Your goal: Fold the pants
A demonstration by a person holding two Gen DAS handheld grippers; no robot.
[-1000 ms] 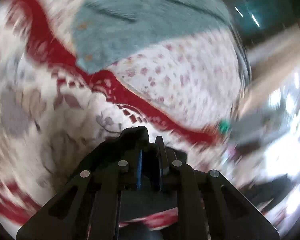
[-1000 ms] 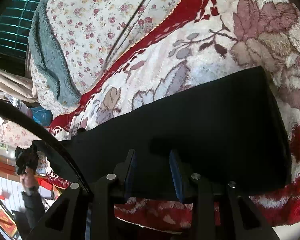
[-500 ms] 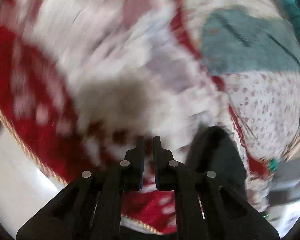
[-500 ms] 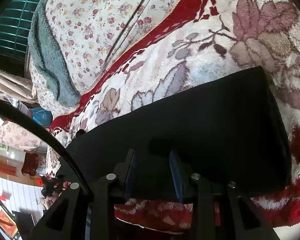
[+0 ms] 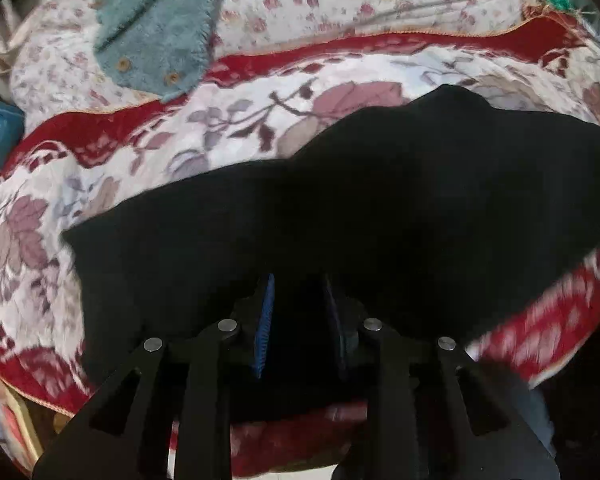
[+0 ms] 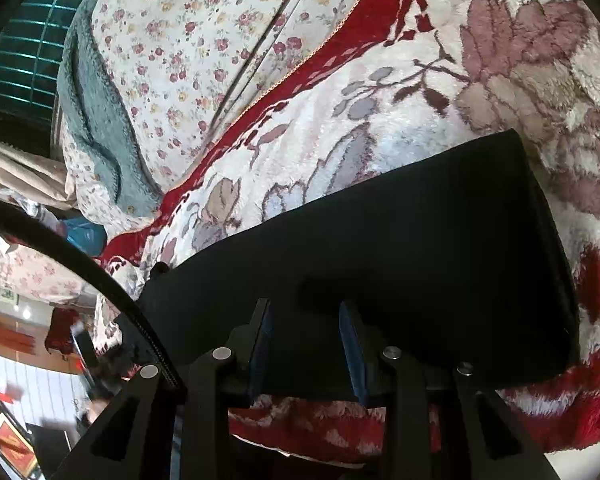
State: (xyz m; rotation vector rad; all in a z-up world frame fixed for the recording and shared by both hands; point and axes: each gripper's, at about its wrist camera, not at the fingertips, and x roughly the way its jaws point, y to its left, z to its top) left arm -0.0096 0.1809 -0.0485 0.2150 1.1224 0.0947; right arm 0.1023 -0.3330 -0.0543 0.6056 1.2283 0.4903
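Left gripper (image 5: 298,300): jaws parted, blue pads spread either side of a gap, nothing pinched, poised low over the near edge of the black pants (image 5: 380,208). Right gripper (image 6: 306,322): likewise parted and empty-handed, hovering over the near hem of the same pants (image 6: 380,260), no visible pinch on the cloth. Risk from here, as a judgement: closing too deep and catching the plush floral blanket (image 5: 228,128) along with the trouser fabric, so that the bedding lifts with the fold; closing too shallow and taking only the top layer, so that the stacked layers slide apart and the neat edge skews; uneven lift between the two sides, leaving a crooked crease. Soft, springy bedding underneath adds to that, giving way under any downward press. Pants: black, matte, almost featureless in this light, seams and waistband impossible to make out. In the right wrist view, a tidy rectangular slab with a crisp corner toward 2 o'clock and a straight far edge, apparently already doubled over. In the left wrist view, wider and less regular, far edge humped toward 12 o'clock, spreading out to 3 o'clock. Beyond, toward 11 o'clock, a teal fleece garment (image 5: 156,28) with small buttons on a flowered quilt (image 5: 340,4), well apart from the pants.
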